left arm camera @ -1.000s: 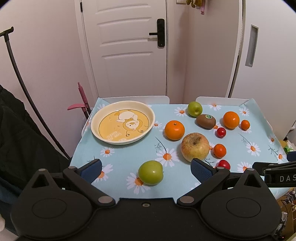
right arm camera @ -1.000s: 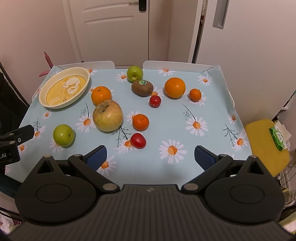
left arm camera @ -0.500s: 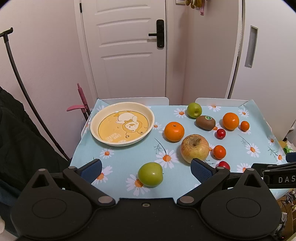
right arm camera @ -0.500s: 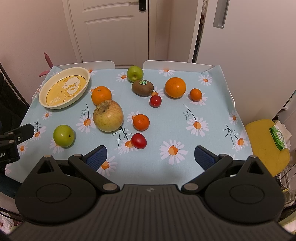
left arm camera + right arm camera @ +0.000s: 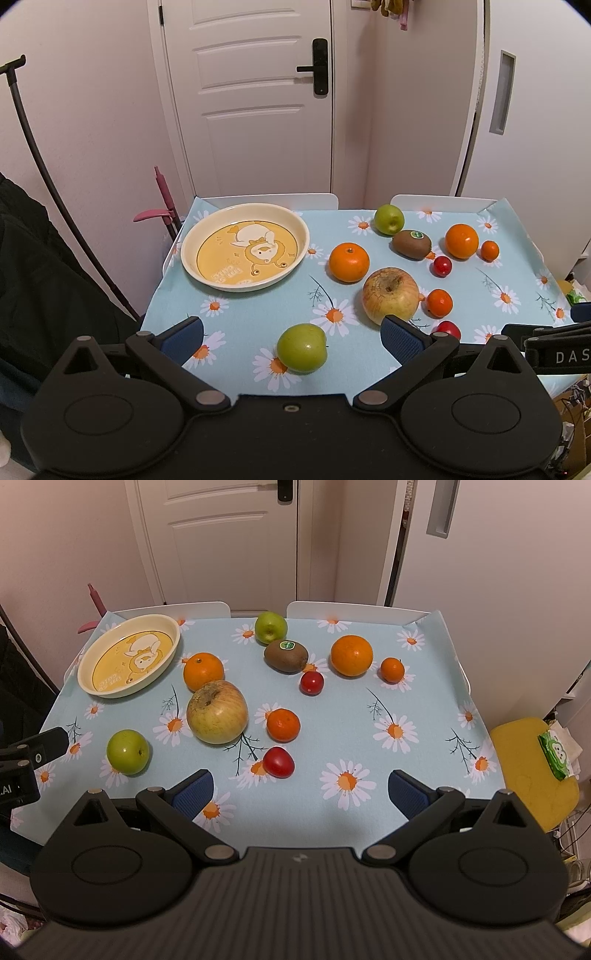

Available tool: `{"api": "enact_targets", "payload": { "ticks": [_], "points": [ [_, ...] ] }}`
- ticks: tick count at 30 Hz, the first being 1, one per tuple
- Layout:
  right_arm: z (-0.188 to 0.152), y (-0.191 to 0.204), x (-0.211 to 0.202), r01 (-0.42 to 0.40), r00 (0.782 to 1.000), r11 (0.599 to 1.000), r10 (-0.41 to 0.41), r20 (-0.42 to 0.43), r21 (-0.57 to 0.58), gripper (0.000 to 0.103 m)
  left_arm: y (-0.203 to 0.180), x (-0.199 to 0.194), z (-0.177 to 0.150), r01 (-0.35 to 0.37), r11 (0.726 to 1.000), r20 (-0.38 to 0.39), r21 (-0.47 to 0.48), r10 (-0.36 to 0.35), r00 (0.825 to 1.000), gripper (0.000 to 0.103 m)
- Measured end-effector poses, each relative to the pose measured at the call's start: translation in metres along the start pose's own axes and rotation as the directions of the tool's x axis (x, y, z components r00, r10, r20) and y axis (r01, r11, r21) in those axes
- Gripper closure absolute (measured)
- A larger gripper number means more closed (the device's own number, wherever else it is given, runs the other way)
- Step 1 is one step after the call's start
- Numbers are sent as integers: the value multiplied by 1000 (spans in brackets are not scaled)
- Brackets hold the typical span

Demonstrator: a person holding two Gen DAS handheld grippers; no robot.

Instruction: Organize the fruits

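Observation:
A cream and yellow plate (image 5: 192, 240) (image 5: 88, 657) sits empty at the table's far left. Loose fruit lies on the daisy cloth: a green apple (image 5: 302, 352) (image 5: 128, 751) near the front left, a big yellow apple (image 5: 390, 295) (image 5: 217, 712), oranges (image 5: 349, 262) (image 5: 351, 655), a kiwi (image 5: 411, 244) (image 5: 286, 655), a second green apple (image 5: 389, 219) (image 5: 270, 627), small tangerines and red tomatoes (image 5: 278, 762). My left gripper (image 5: 293, 338) is open, the green apple just beyond its fingers. My right gripper (image 5: 300, 794) is open and empty above the front edge.
A white door and walls stand behind the table. A pink-handled tool (image 5: 162, 206) and a black pole (image 5: 40, 158) are at the left. A yellow stool (image 5: 532, 771) with a green packet stands at the right. White chair backs (image 5: 354, 609) touch the far edge.
The left wrist view has shifted slightly, so the table sits a little lower in frame. Both grippers remain open and no fruit has moved.

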State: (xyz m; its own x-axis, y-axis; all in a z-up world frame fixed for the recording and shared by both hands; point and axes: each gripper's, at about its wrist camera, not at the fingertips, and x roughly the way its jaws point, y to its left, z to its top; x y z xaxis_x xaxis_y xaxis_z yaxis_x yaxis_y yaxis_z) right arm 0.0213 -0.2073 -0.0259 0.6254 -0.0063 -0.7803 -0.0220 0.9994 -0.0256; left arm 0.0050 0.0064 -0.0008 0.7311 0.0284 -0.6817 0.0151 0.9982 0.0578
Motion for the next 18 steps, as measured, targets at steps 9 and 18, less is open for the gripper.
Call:
{"api": "enact_targets", "payload": {
  "ticks": [9, 18],
  "points": [
    [-1, 0, 0, -1, 1000, 1000, 1, 0, 1, 0, 1, 1, 1, 2, 1000, 0, 2, -2, 1000, 0],
    [7, 5, 2, 6, 1000, 1000, -6, 5, 17, 0, 3, 6, 7, 16, 1000, 4, 18, -16, 1000, 0]
  ]
}}
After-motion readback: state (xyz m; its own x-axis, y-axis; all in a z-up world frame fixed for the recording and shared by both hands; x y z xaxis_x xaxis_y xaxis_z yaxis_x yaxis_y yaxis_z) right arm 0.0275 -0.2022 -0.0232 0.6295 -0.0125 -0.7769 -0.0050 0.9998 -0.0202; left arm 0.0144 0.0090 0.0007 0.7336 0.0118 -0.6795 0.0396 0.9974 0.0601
